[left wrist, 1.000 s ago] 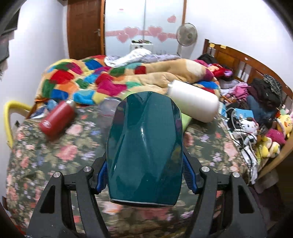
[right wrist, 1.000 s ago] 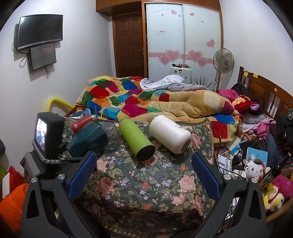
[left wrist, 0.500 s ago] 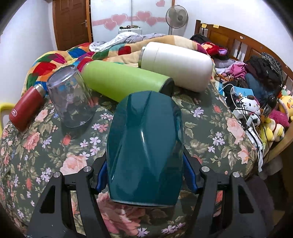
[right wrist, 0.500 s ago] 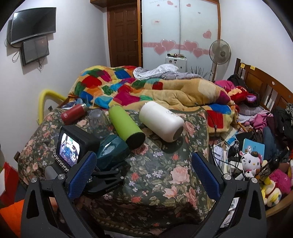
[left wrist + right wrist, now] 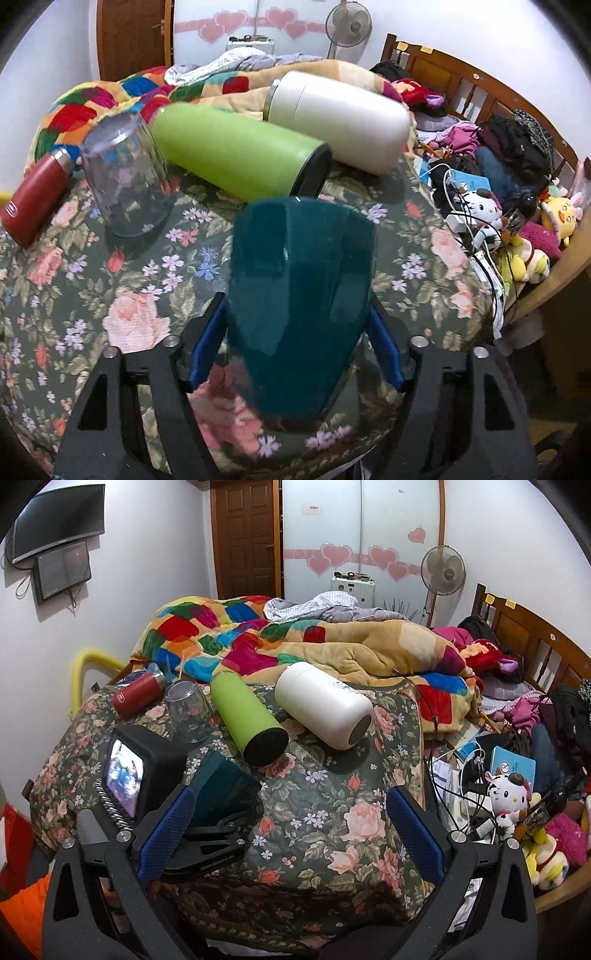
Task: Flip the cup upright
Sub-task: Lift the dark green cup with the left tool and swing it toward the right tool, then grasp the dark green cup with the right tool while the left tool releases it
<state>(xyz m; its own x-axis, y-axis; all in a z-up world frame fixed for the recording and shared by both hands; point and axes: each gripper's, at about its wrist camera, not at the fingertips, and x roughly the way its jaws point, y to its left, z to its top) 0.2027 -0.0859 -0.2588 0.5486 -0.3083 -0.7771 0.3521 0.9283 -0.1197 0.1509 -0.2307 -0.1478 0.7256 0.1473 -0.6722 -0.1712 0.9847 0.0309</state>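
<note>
A bed fills both views, and its near end carries a dark floral bedspread point(image 5: 122, 295) point(image 5: 332, 812); a patchwork quilt point(image 5: 229, 635) in bright squares is heaped across the far half, reaching the bedspread's far edge. Along the bed's right edge, against the wooden headboard point(image 5: 528, 635), clothes, cables and plush toys point(image 5: 506, 797) lie piled together.

On the bedspread near its far edge lie a white flask point(image 5: 340, 118) point(image 5: 325, 705) and, just to its left, a lime-green flask point(image 5: 236, 155) point(image 5: 247, 716), both on their sides with their bases toward the cameras. Left of the green one a clear glass tumbler point(image 5: 125, 177) point(image 5: 188, 709) stands mouth down, and a red flask point(image 5: 29, 195) point(image 5: 138, 694) lies on its side at the far left corner.

The dark teal cup point(image 5: 299, 295) point(image 5: 221, 790) sits toward the near left part of the bedspread, in front of the green flask and apart from it. The left gripper point(image 5: 295, 347) is clamped on it, one blue pad on each flank, and points level and forward across the cloth. In the left wrist view the cup's closed end faces away from the camera, so it lies on its side along the fingers; whether its lower side touches the cloth cannot be told. The right wrist view shows the left gripper's black frame and its small lit screen point(image 5: 123, 775) behind the cup.

The right gripper point(image 5: 291, 823) hangs above the bedspread's near edge with its jaws spread wide and nothing between them, aimed up the bed toward the flasks.
</note>
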